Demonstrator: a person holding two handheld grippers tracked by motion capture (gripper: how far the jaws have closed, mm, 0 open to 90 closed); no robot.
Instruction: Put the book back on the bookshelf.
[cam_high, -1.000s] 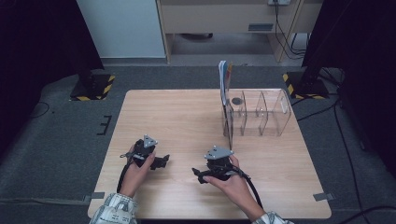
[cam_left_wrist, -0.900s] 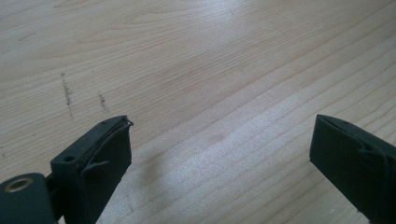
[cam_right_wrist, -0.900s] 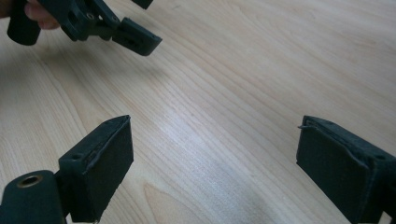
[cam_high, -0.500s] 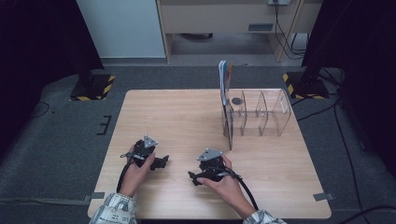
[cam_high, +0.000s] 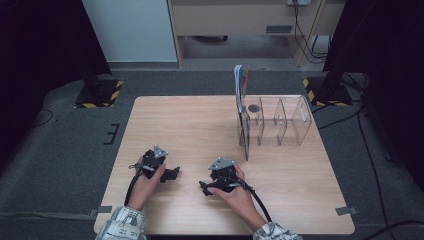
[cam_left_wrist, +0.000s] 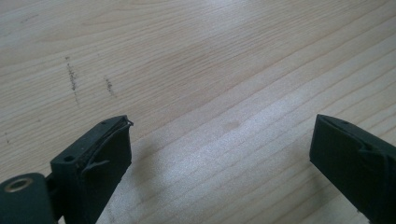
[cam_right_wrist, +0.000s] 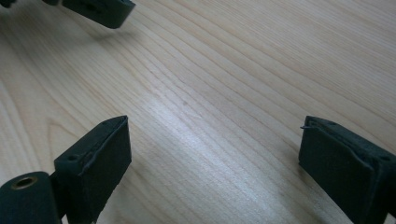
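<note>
My left gripper rests low over the wooden table near its front edge, jaws pointing right. The left gripper view has it wide open over bare wood, holding nothing. My right gripper sits just to its right, jaws pointing left toward it. It is also wide open and holding nothing. A jaw of the left gripper shows at the top left of the right gripper view. A hand holds each gripper.
A clear plastic organizer with several compartments stands at the table's back right. Upright flat items stick out of its left end, and a small dark round thing lies beside them. Black stands flank the table on the floor.
My right gripper has slid a little to the left, closer to the left gripper. The left gripper has hardly moved. Both stay open.
</note>
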